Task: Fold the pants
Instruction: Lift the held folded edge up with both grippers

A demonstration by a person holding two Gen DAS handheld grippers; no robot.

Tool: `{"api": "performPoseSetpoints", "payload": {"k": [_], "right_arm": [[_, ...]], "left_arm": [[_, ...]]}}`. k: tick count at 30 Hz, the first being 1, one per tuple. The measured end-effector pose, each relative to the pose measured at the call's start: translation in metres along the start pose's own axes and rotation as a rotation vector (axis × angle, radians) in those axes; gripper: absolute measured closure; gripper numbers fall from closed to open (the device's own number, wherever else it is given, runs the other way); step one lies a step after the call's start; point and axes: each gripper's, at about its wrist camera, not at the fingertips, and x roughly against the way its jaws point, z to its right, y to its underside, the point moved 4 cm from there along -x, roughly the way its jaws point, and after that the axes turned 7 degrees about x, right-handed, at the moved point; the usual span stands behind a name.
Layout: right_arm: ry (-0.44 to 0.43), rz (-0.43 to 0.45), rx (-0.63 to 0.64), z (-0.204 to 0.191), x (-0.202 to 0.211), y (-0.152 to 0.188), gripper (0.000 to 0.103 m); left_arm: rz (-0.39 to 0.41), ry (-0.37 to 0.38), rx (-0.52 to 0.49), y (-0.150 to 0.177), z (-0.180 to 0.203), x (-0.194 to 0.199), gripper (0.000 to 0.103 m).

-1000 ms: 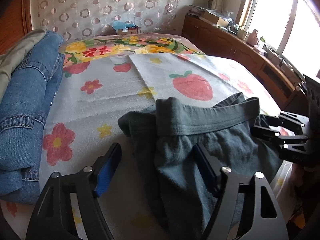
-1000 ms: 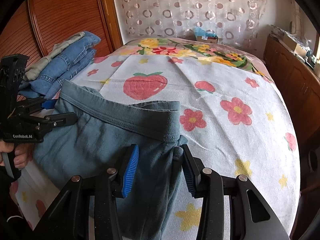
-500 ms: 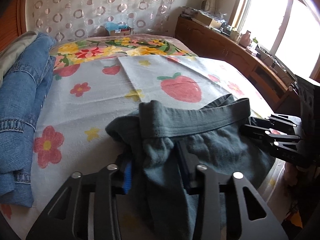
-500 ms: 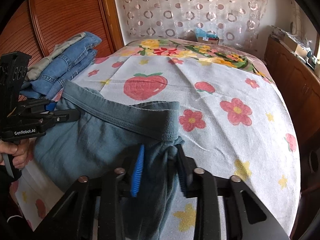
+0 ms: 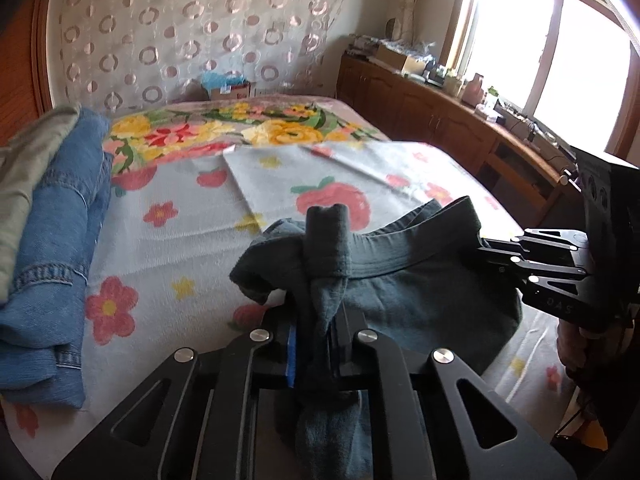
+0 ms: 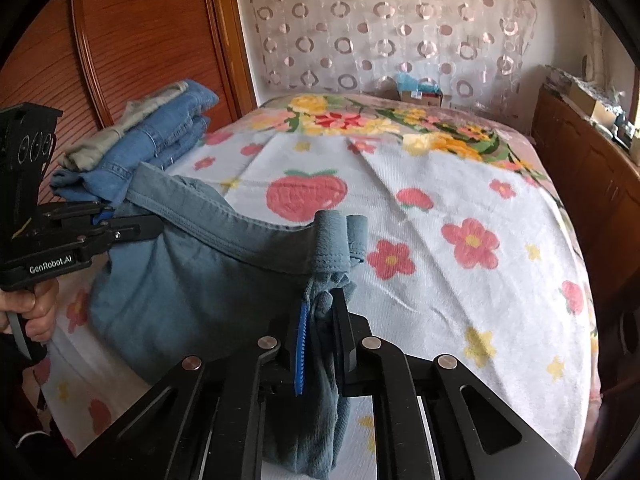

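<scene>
Grey-green pants (image 5: 400, 292) lie bunched at the near edge of a bed (image 6: 460, 300) covered with a white spread printed with strawberries and flowers, their waistband stretched between two handheld grippers. At one end, the left gripper (image 5: 316, 344) is closing its jaws on a gathered corner of the waistband, the cloth squeezed between the blue-lined pads and a tuft of fabric standing up just beyond the fingertips. At the other end, the right gripper (image 6: 320, 328) is likewise closing on the opposite corner, with a fold of the pants pinched between its pads and hanging down below them. Each gripper shows at the edge of the other's view, clamped on its own end of the band, and a person's hand (image 6: 34, 312) wraps the handle of the left one. The waistband sags in a shallow curve between the two grips while the body of the pants rests on the spread. Folded jeans (image 5: 56, 248) and a pale garment (image 5: 24, 172) are stacked near the wooden wardrobe (image 6: 132, 44), well apart from the pants.
</scene>
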Motion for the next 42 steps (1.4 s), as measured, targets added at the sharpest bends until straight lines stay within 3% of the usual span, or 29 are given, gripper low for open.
{"api": "performPoseSetpoints", "payload": {"k": [22,42], "right_arm": [[0.110,0.250,0.081,-0.015,0.093,-0.044,0.093],[0.112,0.374,0.149,-0.018,0.104,-0.044,0.093]], "left_arm": [[0.242,0.004,-0.090,-0.061,0.032,0.084,0.090],[0.363,-0.062,-0.121,-0.087,0.035,0.146,0.090]]}}
